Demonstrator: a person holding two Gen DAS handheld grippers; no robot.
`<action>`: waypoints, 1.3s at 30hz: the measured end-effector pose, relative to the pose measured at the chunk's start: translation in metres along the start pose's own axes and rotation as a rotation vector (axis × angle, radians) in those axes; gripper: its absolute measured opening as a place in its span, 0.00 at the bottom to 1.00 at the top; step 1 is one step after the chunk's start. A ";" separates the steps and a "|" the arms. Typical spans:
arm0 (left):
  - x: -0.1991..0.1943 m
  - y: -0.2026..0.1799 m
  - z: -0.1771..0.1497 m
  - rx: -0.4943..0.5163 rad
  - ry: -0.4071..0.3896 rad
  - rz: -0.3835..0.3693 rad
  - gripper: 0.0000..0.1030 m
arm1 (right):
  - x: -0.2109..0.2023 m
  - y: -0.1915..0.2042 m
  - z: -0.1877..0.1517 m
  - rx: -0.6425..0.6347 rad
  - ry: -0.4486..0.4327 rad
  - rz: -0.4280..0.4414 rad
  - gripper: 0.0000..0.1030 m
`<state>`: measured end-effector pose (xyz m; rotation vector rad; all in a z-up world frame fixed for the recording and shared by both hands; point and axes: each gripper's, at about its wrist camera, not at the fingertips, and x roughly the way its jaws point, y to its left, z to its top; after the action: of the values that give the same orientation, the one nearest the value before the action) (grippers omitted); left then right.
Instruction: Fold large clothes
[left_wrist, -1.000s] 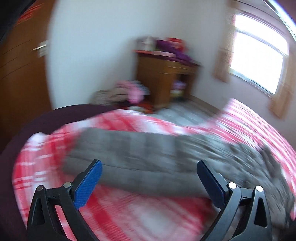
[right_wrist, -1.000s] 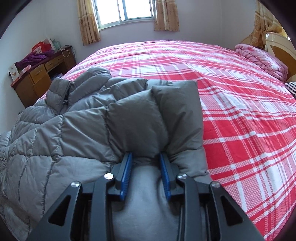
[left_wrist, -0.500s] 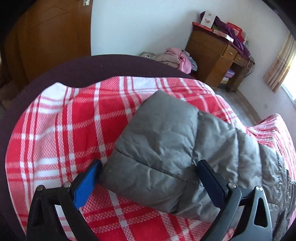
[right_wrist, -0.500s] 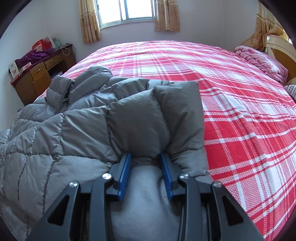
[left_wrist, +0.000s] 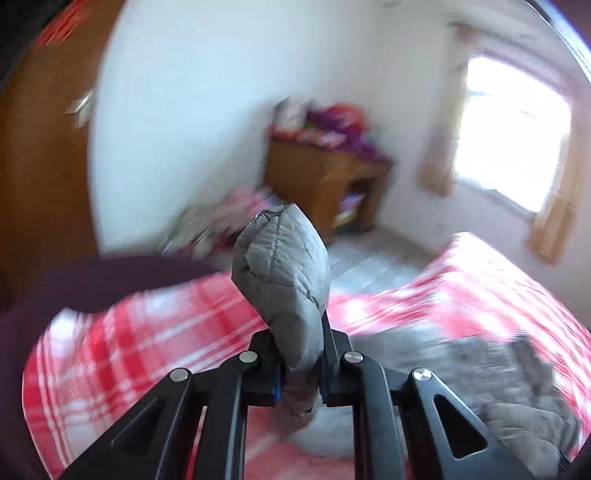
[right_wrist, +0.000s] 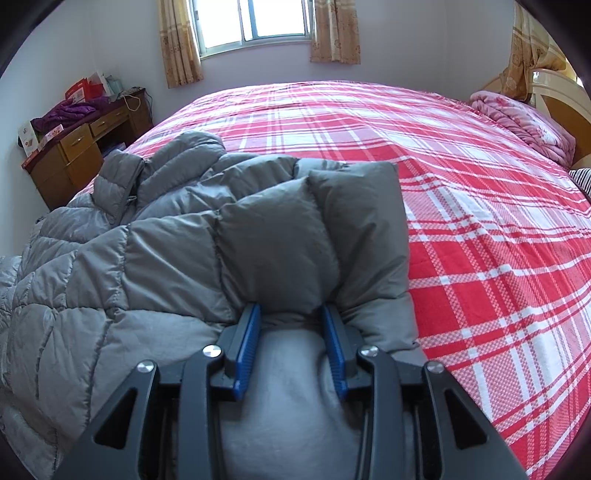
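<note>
Left gripper (left_wrist: 300, 363): jaws, wide apart half a second ago around a jacket end lying flat, now clamp a bunched gray fold. Jacket (left_wrist: 284, 280): that end, formerly flat on the bed (left_wrist: 147, 332), now stands up above the fingers, clear of the sheet. Left view: turned from door and bed corner toward dresser (left_wrist: 325, 177) and window (left_wrist: 513, 144); now motion-blurred.

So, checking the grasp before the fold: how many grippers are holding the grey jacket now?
2. The left gripper is shut on a raised puffy end of the grey jacket; the right gripper pinches its edge nearest the camera.
</note>
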<state>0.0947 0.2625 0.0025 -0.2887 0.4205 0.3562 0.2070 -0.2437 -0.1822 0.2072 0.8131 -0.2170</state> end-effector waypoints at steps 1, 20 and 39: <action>-0.011 -0.025 0.007 0.046 -0.037 -0.059 0.13 | 0.000 0.000 0.000 0.001 0.000 0.001 0.36; -0.075 -0.316 -0.152 0.516 0.256 -0.757 0.21 | -0.002 -0.007 -0.001 0.037 -0.010 0.061 0.41; -0.128 -0.258 -0.195 0.670 0.441 -0.759 0.58 | -0.016 -0.021 0.002 0.086 0.026 0.135 0.48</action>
<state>0.0198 -0.0715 -0.0605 0.1480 0.7932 -0.6042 0.1917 -0.2623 -0.1712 0.3455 0.8125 -0.1224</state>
